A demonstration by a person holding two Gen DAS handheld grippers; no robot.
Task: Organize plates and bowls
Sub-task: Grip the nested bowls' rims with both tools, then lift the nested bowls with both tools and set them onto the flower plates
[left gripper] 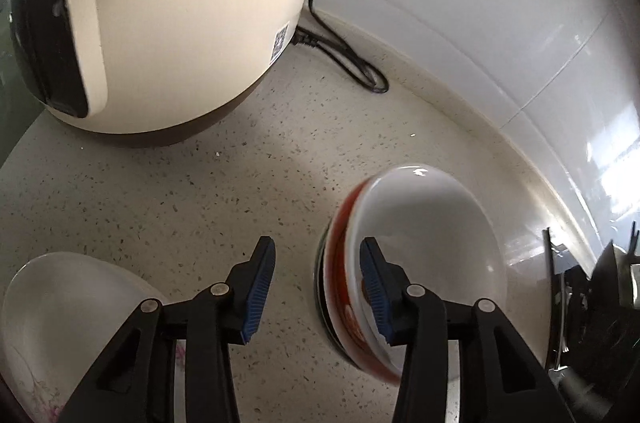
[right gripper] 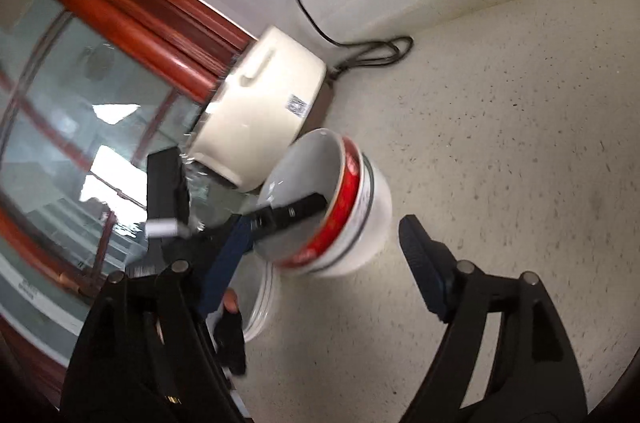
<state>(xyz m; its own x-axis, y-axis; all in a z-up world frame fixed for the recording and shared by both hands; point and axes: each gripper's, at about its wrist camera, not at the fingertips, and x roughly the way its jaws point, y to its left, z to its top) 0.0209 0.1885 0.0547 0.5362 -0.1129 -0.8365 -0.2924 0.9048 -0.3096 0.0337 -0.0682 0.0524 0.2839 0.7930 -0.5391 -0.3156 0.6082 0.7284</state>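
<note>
left gripper (left gripper: pixel 316 287): jaws spread, one pad inside the red-banded bowl (left gripper: pixel 424 263), not pinching it | right gripper (right gripper: pixel 320 271): jaws spread wide, empty | red-banded bowl: nested in a white bowl (right gripper: pixel 372 223) on the speckled bench (left gripper: pixel 240 191), near the rice cooker (left gripper: pixel 180 35) | floral bowl (left gripper: pixel 52 323): beside the left gripper

Red-banded bowl (left gripper: pixel 432 263) at about 4 o'clock in the left wrist view, white and glossy inside, stacked in a plain white bowl (right gripper: pixel 372 207) on the speckled counter. Looks tilted, rim blurry. In the right wrist view sits dead centre, just below the cream cooker. Another white dish with pink flower print (left gripper: pixel 52 323) down at 8 o'clock in the left view, flat on the counter, well apart from the stack.
</note>
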